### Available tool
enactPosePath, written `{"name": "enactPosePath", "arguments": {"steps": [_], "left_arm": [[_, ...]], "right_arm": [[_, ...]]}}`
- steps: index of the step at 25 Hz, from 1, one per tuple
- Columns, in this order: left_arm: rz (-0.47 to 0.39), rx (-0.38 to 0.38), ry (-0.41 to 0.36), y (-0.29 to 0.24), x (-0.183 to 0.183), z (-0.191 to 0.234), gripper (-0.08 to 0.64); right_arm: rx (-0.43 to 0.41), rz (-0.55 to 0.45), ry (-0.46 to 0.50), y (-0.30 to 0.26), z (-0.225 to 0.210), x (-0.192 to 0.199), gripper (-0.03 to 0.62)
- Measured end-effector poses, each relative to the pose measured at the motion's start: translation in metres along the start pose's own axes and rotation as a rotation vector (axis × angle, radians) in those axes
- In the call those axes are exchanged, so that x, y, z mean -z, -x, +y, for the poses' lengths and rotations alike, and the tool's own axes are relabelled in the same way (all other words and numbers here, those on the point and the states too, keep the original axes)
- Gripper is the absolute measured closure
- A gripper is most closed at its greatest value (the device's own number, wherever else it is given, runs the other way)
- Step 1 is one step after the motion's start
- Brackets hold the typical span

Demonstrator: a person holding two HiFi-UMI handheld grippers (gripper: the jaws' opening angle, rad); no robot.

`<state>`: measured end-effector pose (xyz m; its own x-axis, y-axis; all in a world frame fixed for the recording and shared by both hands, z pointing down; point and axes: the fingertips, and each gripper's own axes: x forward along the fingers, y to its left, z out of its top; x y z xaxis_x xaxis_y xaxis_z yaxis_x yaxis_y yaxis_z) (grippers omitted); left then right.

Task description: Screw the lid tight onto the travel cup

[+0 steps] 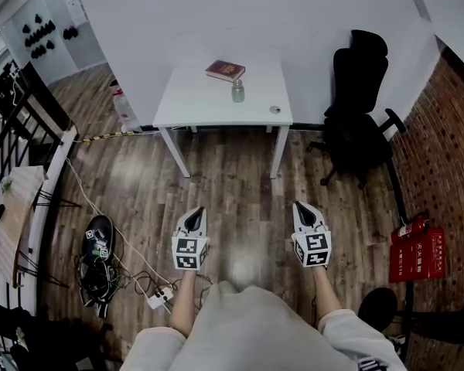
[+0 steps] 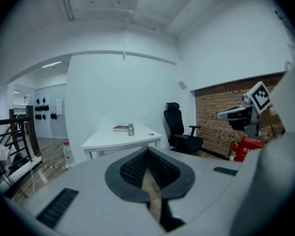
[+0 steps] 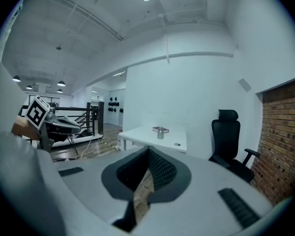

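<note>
Both claws are pressed shut and empty: the left claw (image 1: 193,216) and the right claw (image 1: 305,213) hang over the wooden floor (image 1: 240,184), well apart from the white counter (image 1: 193,107). On it stands the travel cup (image 1: 237,91), a small, smooth metal cylinder, just beside a dark red book (image 1: 225,70). The lid (image 1: 274,110), a flat round disc, lies near the front edge. Likely risks: a nudge could send the lid off that edge, or a claw could slip on the slick metal and tip the cup

Left gripper (image 1: 195,215): jaws together, empty, pointing forward and slightly down. Right gripper (image 1: 303,211): likewise, alongside the left but apart from it. Left forearm (image 1: 184,300), right forearm (image 1: 325,288): bare, extended forward.
</note>
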<state>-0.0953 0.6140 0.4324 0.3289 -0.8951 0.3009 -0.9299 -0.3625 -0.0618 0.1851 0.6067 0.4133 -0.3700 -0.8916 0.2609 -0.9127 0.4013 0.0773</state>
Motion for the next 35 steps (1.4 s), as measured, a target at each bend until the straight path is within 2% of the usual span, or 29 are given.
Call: {"name": "enactPosePath", "arguments": {"steps": [8, 18, 27, 35], "left_arm": [[0.015, 0.002, 0.004, -0.029, 0.001, -0.004, 0.552], [0.022, 0.017, 0.019, -0.104, 0.001, 0.031, 0.552], [0.022, 0.052, 0.045, -0.197, -0.022, 0.097, 0.552], [0.021, 0.098, 0.036, -0.287, -0.056, 0.154, 0.552]], "right_arm": [[-0.023, 0.029, -0.003, -0.022, -0.015, 0.011, 0.592], [-0.024, 0.05, 0.01, -0.096, -0.032, 0.006, 0.592], [-0.018, 0.085, 0.029, -0.203, -0.041, -0.021, 0.592], [0.006, 0.101, 0.027, -0.297, -0.055, -0.052, 0.592]]}}
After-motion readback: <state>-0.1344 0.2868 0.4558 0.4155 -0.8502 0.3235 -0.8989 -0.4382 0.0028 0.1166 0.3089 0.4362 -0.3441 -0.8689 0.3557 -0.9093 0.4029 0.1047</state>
